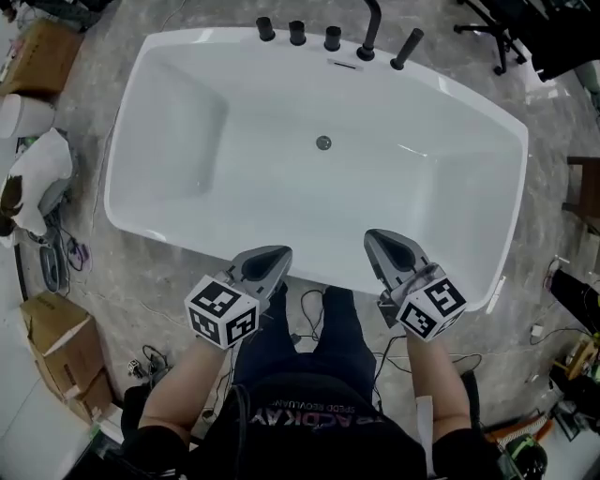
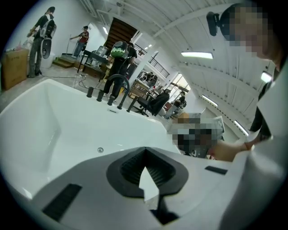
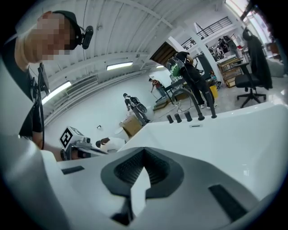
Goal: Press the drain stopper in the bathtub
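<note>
A white oval bathtub [image 1: 187,225] fills the head view. Its small round metal drain stopper [image 1: 323,142] sits on the tub floor near the far wall, below the faucet; it also shows as a small disc [image 2: 100,150] in the left gripper view. My left gripper [image 1: 277,253] and right gripper [image 1: 377,238] hover side by side over the tub's near rim, well short of the stopper. Both point toward the tub. The left gripper [image 2: 145,150] is shut with nothing in it, and so is the right gripper [image 3: 144,150].
A black faucet [image 1: 370,33], three knobs [image 1: 297,33] and a hand shower [image 1: 407,49] line the tub's far rim. Cardboard boxes [image 1: 61,352] and cables [image 1: 56,258] lie on the floor at left. An office chair [image 1: 497,28] stands far right. People stand beyond the tub.
</note>
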Demonstrator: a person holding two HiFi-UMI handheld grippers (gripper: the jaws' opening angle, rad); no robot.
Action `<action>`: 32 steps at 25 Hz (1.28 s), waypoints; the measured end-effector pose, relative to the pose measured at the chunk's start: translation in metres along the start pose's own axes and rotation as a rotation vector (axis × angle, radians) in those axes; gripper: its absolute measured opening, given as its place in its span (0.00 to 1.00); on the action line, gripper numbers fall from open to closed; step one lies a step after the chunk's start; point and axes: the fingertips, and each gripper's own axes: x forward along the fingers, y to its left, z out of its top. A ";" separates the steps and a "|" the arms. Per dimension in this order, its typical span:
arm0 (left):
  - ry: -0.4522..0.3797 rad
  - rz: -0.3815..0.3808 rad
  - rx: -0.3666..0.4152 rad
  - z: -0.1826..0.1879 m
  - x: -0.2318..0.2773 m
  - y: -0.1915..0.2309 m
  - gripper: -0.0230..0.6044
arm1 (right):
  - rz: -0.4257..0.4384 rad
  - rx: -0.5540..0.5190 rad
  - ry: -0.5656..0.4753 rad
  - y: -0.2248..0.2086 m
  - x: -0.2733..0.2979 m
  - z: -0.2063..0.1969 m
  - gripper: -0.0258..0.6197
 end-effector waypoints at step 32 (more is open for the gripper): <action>-0.071 0.000 0.349 -0.052 0.120 0.170 0.05 | -0.244 -0.232 0.422 -0.262 0.275 -0.186 0.06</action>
